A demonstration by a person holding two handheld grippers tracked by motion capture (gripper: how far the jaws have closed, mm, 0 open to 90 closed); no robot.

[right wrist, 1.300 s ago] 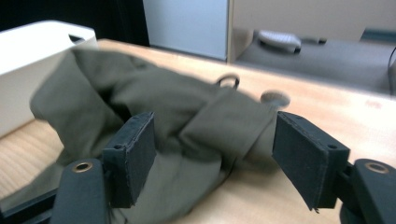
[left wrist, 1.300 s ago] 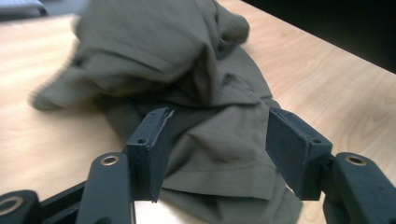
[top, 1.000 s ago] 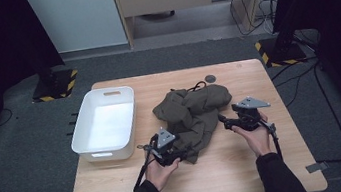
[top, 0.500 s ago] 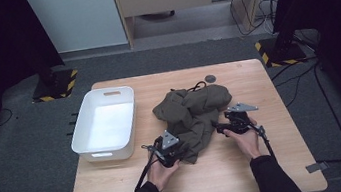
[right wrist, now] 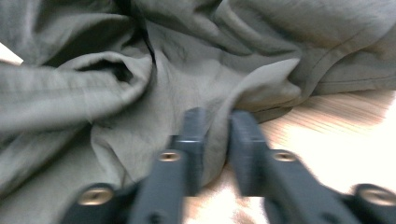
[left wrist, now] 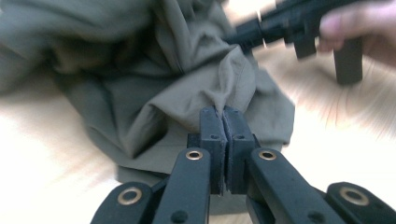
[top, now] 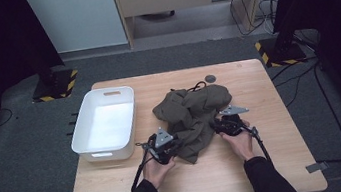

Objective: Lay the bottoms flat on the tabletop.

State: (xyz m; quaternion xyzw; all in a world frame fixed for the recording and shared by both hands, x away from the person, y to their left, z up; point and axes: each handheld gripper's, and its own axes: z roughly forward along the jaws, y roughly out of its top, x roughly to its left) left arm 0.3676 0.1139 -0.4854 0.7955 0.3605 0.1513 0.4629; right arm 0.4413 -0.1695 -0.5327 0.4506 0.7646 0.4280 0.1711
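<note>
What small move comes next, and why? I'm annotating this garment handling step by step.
Probably lift both tongs a little and draw them apart. The left tongs have just closed on a fold of the olive garment, the right tongs have just closed on another fold, and the cloth lies crumpled on the table.

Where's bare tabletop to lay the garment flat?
Bare wood: the near strip of the table around the forearms, the right side past the right gripper, and the far edge behind the white bin. Crowded: the centre, where the olive garment meets the left gripper.
</note>
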